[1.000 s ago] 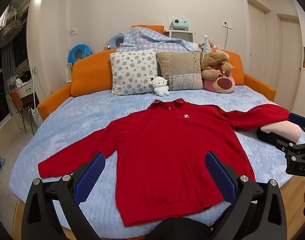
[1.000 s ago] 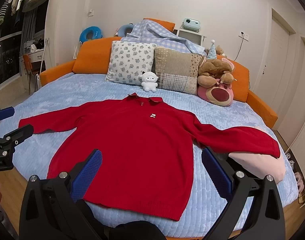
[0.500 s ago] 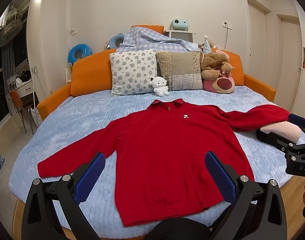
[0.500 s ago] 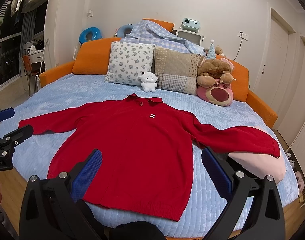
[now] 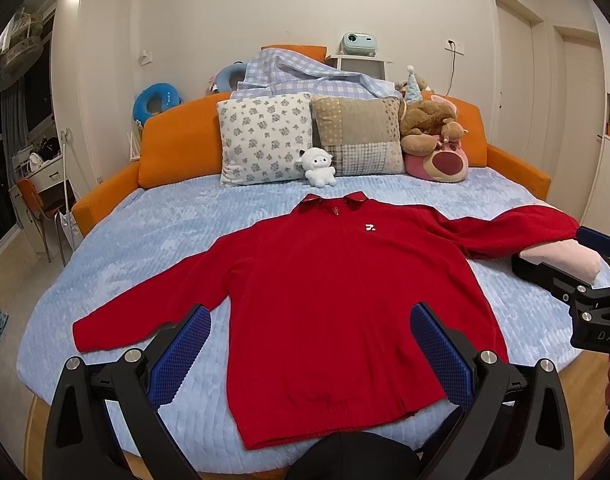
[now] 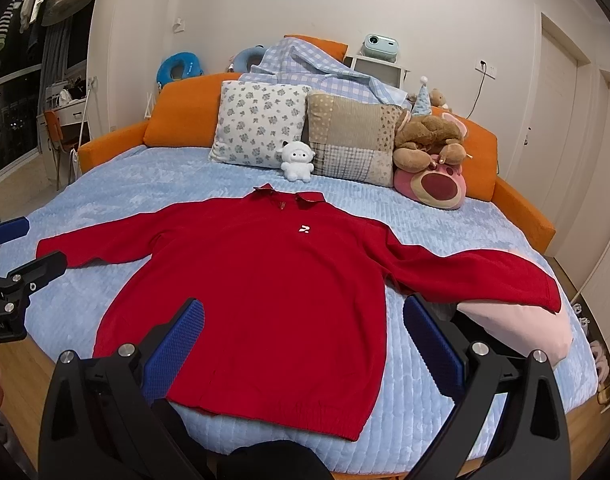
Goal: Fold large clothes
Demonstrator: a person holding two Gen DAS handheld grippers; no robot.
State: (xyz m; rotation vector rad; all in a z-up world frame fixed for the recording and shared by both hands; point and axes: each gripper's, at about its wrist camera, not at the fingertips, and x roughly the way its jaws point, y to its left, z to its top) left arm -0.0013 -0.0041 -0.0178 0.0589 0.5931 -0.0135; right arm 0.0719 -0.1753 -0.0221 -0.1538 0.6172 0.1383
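red sweater (image 5: pixel 345 300) flat, face up on blue bedspread (image 5: pixel 153 240), sleeves spread, white logo on chest | left gripper (image 5: pixel 309 356) wide, empty, above hem | right gripper (image 6: pixel 301 344) wide, empty; "DAS" readable on its body | pink pillow (image 6: pixel 517 328) under right-side sleeve

The sweater (image 5: pixel 337 304) lies flat on the bed (image 5: pixel 153 236) — collar toward two pillows (image 5: pixel 265 136) at the headboard (image 5: pixel 177 148), one sleeve on a cushion (image 6: pixel 517 328).
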